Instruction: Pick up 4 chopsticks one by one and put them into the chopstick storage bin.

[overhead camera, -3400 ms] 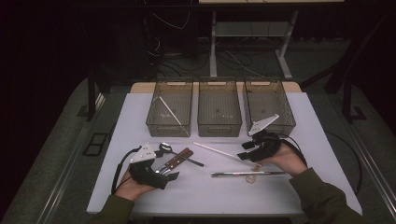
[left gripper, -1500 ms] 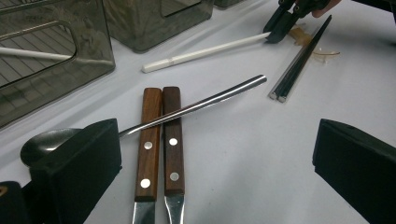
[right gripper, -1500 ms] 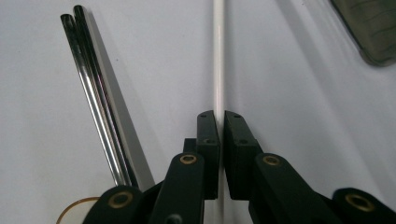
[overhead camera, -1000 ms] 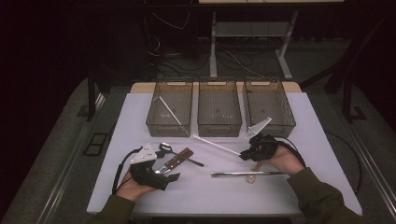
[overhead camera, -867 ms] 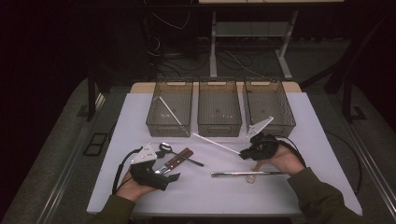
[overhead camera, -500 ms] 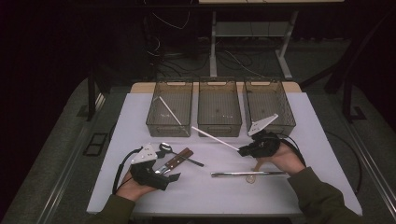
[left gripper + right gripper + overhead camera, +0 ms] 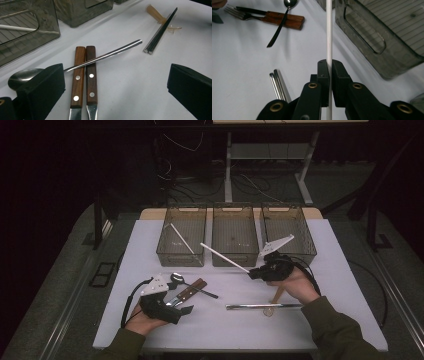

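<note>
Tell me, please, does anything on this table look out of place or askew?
Little stands out. The spoon lies crosswise over the two wooden handles instead of beside them. One white chopstick leans slanted in the left bin, while its mate is clamped in the right gripper. Nothing looks spilled or damaged.

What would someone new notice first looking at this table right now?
Probably the white chopstick, clamped in the right tool and slanting up in front of the middle bin. Next, three smoky clear bins in a row at the table's far side, the left bin holding another white stick. Near the left tool lie wooden-handled cutlery and a spoon.
</note>
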`<state>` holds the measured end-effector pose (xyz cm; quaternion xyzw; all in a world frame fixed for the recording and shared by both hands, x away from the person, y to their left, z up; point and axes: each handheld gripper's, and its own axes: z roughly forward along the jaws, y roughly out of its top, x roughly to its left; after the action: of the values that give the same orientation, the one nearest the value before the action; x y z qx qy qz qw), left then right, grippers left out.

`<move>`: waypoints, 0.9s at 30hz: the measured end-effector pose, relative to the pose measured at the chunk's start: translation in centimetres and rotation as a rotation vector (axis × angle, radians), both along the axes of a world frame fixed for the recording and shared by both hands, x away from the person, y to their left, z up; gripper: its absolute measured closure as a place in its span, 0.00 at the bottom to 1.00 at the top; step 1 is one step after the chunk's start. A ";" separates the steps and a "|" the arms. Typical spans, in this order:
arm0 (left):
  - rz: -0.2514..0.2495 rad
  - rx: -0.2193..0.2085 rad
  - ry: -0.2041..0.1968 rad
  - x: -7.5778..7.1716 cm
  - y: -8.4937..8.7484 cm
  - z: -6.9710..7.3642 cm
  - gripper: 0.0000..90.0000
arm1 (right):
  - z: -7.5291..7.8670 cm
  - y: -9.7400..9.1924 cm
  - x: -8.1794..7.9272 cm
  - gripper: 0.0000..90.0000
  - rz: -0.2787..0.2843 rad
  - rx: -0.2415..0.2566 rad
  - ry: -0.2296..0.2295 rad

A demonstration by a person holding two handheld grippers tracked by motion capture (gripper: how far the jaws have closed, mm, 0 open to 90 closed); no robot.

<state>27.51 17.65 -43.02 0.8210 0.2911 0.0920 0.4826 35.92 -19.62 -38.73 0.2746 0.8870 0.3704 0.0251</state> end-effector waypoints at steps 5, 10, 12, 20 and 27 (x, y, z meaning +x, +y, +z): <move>0.001 -0.002 -0.001 0.0 0.0 0.0 0.00 | 0.3 1.1 0.5 0.96 -0.022 0.010 0.001; 0.000 -0.004 0.000 0.0 0.0 0.0 0.00 | 0.7 2.5 1.0 0.96 -0.032 0.017 0.005; 0.000 -0.004 0.000 0.0 0.0 0.0 0.00 | 0.8 3.1 1.3 0.96 -0.036 0.017 0.004; -0.003 -0.010 0.001 0.0 0.0 0.1 0.00 | 2.2 5.6 2.8 0.95 -0.057 0.016 0.003; -0.011 -0.018 0.000 0.0 0.0 0.1 0.00 | 3.5 8.0 4.3 0.95 -0.070 -0.003 0.009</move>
<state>27.47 17.65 -42.88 0.8180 0.2875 0.0866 0.4906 40.22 -11.57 -35.21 0.3073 0.8774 0.3667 0.0346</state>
